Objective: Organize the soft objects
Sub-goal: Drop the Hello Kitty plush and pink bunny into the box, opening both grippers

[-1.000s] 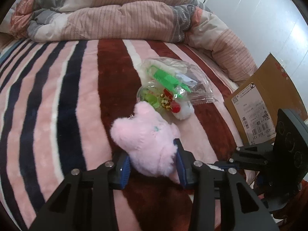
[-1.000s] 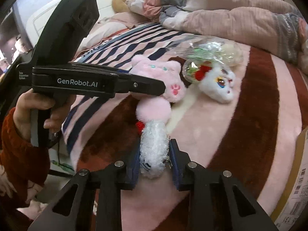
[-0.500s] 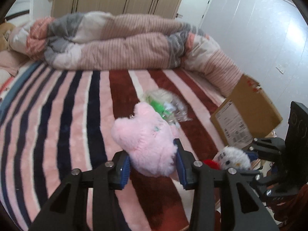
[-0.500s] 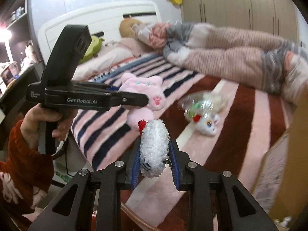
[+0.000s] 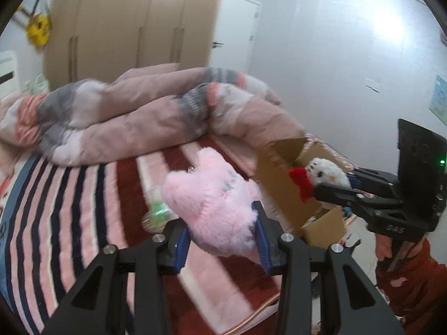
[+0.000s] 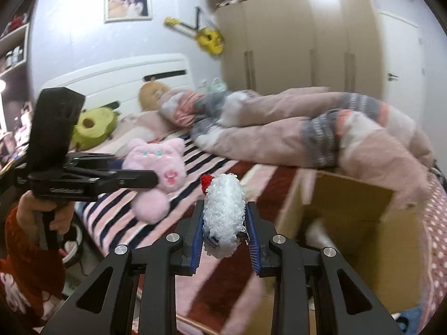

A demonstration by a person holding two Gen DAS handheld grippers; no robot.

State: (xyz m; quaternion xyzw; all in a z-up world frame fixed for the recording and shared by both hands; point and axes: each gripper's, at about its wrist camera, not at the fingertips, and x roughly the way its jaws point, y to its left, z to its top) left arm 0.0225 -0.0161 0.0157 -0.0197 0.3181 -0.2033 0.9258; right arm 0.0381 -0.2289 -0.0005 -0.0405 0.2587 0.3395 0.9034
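My left gripper [image 5: 222, 236] is shut on a pink plush cat [image 5: 212, 203] and holds it in the air above the striped bed; it also shows in the right wrist view [image 6: 159, 167]. My right gripper [image 6: 225, 240] is shut on a white fluffy plush with a red bow [image 6: 223, 212], held up beside an open cardboard box [image 6: 354, 223]. In the left wrist view the white plush [image 5: 325, 174] hangs over the box [image 5: 282, 178].
A rumpled pink and grey duvet [image 5: 145, 117] lies across the back of the bed. A clear bag with green toys [image 5: 156, 216] rests on the striped blanket [image 5: 69, 209]. Other plush toys [image 6: 93, 128] lie near the headboard. Wardrobes stand behind.
Both grippers have lifted their plush toys off the bed and swung up and right toward the cardboard box. The white plush is now over the box.
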